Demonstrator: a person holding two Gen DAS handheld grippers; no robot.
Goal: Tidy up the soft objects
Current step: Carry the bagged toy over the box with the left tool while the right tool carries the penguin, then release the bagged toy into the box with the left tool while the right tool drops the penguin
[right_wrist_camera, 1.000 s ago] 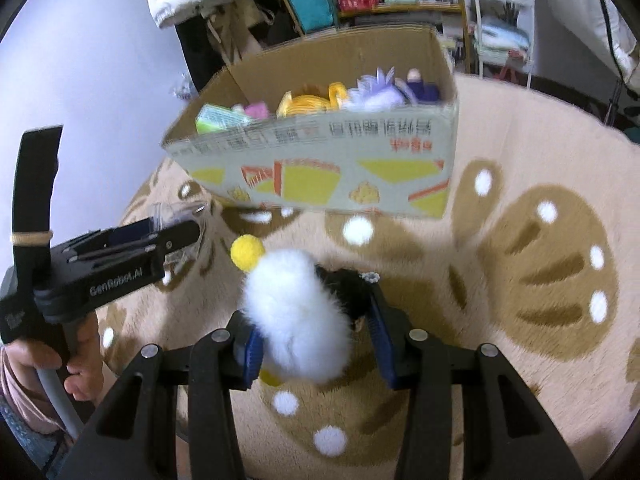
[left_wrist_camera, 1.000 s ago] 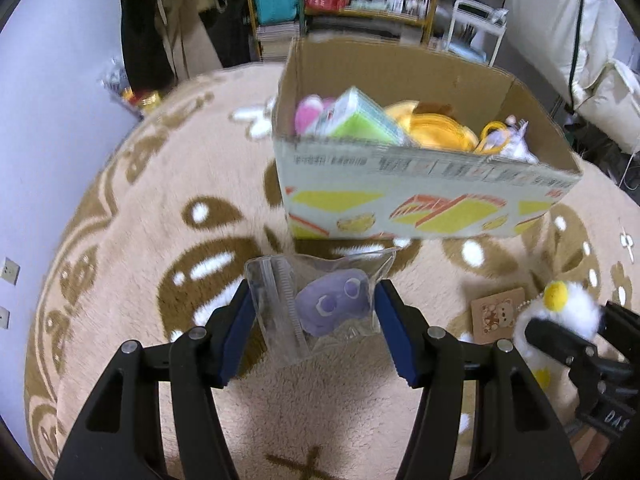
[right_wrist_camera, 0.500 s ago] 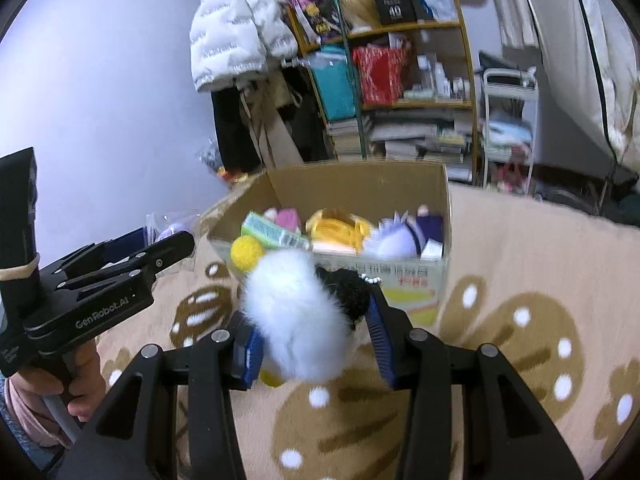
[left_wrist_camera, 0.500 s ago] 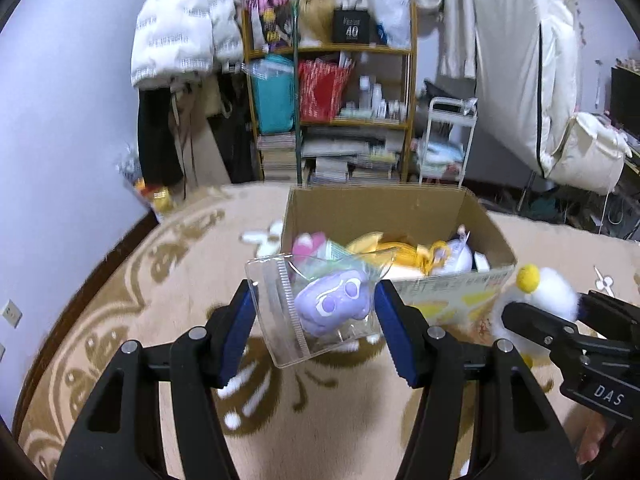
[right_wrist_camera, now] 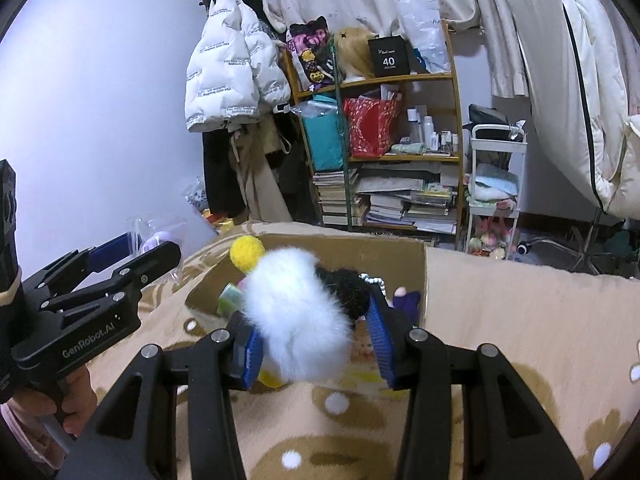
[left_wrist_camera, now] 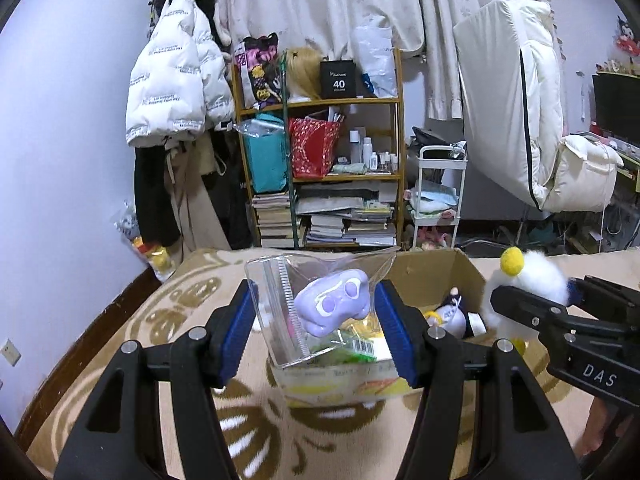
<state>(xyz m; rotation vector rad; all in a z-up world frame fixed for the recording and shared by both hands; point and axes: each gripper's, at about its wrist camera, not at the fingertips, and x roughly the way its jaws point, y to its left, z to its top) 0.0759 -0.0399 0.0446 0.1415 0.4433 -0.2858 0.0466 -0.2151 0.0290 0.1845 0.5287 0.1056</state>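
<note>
My left gripper is shut on a clear plastic bag with a purple plush inside, held in the air in front of the open cardboard box. My right gripper is shut on a white fluffy plush with a yellow pompom and a black part, held above the box's near wall. The box holds several soft toys. Each gripper shows in the other's view: the right one, the left one.
The box stands on a beige rug with brown patterns. Behind it are a cluttered wooden shelf, a white trolley, a hanging white puffer jacket and the purple wall at left.
Both grippers have risen and tilted up with their toys. The box has dropped lower in both views and the room behind has come into sight.
</note>
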